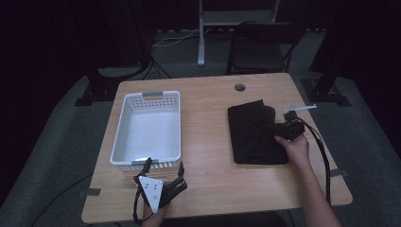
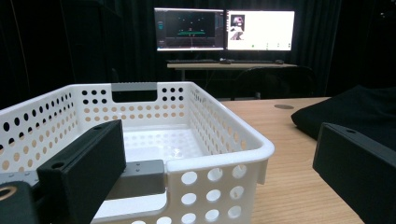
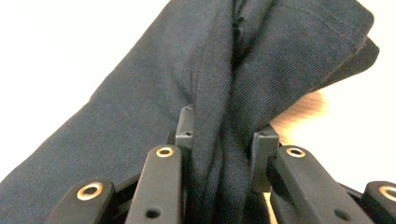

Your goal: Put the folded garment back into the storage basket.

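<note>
Right gripper [image 1: 275,128] jaws pinched on a fold of the black cloth [image 1: 253,135], right side of the counter [image 1: 208,142]. Left gripper [image 1: 163,177] jaws wide apart, holding nothing, just before the white basket [image 1: 120,137]

Bare worktop [image 1: 208,142] lies open between basket [image 1: 124,124] and cloth [image 1: 253,135]; the basket's wall blocks the left side.

- I count one white perforated basket [image 1: 147,128] on the table [image 1: 213,142].
- One folded black cloth [image 1: 253,132].
- Two grippers: left gripper [image 1: 163,177], right gripper [image 1: 273,127].
- Two lit monitors [image 2: 189,29] beyond.
- One chair [image 1: 262,47].
</note>
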### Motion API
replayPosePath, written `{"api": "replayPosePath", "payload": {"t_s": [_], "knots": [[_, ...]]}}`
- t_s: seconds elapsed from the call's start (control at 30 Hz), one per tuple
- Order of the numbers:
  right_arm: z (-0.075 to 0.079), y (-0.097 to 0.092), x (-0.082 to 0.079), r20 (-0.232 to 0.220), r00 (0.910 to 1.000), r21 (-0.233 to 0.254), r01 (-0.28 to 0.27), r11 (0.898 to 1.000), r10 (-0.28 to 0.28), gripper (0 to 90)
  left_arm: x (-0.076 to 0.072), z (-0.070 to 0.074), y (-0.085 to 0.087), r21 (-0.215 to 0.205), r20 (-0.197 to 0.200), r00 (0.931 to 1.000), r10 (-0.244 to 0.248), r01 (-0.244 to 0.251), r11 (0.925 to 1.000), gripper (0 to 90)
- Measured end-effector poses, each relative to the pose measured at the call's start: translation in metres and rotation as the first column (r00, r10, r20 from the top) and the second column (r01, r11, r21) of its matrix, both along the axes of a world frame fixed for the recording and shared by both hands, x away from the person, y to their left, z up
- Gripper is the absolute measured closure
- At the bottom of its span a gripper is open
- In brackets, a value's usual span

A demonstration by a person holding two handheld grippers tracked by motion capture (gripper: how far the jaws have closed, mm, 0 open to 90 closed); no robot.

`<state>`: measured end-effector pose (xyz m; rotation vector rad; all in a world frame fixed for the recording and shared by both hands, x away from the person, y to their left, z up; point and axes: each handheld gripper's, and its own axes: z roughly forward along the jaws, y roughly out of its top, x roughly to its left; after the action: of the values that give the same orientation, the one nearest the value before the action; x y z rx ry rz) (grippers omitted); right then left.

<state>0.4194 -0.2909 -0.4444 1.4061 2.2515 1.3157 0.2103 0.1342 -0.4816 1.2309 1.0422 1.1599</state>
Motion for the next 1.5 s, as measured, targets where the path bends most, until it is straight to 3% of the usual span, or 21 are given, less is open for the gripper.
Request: {"api": "replayPosePath", "payload": {"t_s": [0.17,0.47,0.6,0.93,1.23,1.5], "knots": [[0.005,0.000,-0.003,0.018,0.9998,0.021,-0.001,1.000,0.000,73.2,0.000,0.000,0.000,0.000,0.001,1.0000,0.000,0.000,1.0000,3.7],[0.030,0.003,-0.021,0.105,0.9944,0.071,0.003,0.997,-0.010,73.9,0.000,0.000,0.000,0.000,0.001,1.0000,0.000,0.000,1.0000,3.7],[0.038,0.006,-0.025,0.115,0.9934,0.048,0.003,0.999,-0.009,73.9,0.000,0.000,0.000,0.002,0.000,1.0000,0.000,0.000,1.0000,3.7],[0.055,0.010,-0.034,0.159,0.9872,0.079,-0.001,0.997,-0.011,74.0,0.000,0.000,0.000,0.001,0.000,1.0000,0.000,0.000,1.0000,3.7],[0.073,0.006,-0.045,0.200,0.9798,0.135,-0.028,0.990,0.000,73.9,0.000,0.000,0.000,0.001,-0.001,1.0000,0.000,0.000,1.0000,3.7],[0.098,-0.001,-0.054,0.249,0.9685,0.211,-0.059,0.976,0.005,73.9,0.000,0.000,0.000,0.001,0.000,1.0000,0.000,0.000,1.0000,3.7]]}}
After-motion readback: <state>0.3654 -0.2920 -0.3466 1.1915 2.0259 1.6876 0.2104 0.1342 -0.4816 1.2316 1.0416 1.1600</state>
